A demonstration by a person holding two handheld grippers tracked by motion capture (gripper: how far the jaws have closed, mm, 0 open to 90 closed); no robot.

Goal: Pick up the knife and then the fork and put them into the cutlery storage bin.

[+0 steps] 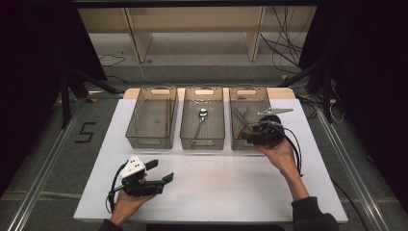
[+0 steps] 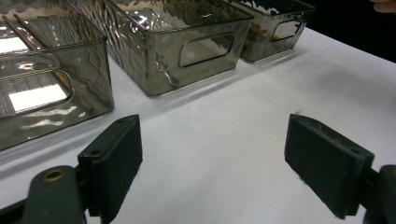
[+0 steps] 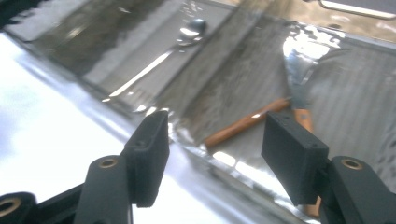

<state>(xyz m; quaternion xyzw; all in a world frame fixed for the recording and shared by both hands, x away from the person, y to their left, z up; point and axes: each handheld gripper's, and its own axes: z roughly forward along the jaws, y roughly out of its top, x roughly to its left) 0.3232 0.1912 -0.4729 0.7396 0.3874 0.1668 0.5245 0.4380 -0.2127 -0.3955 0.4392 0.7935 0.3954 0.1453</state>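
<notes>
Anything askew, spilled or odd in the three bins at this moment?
Nothing stands out. Chopsticks lie in the left bin, a spoon in the middle bin, and wooden-handled cutlery in the right bin.

This is a lab or recording studio, not a home. Black curtains (image 1: 29, 72) hang at both sides. A white table (image 1: 211, 192) stands between metal floor rails (image 1: 38, 187), with tripod legs (image 1: 72, 91) and loose cables (image 1: 284, 43) behind it. A taped number (image 1: 85, 132) marks the grey floor. Bare wooden shelves (image 1: 192, 29) stand at the back.
</notes>
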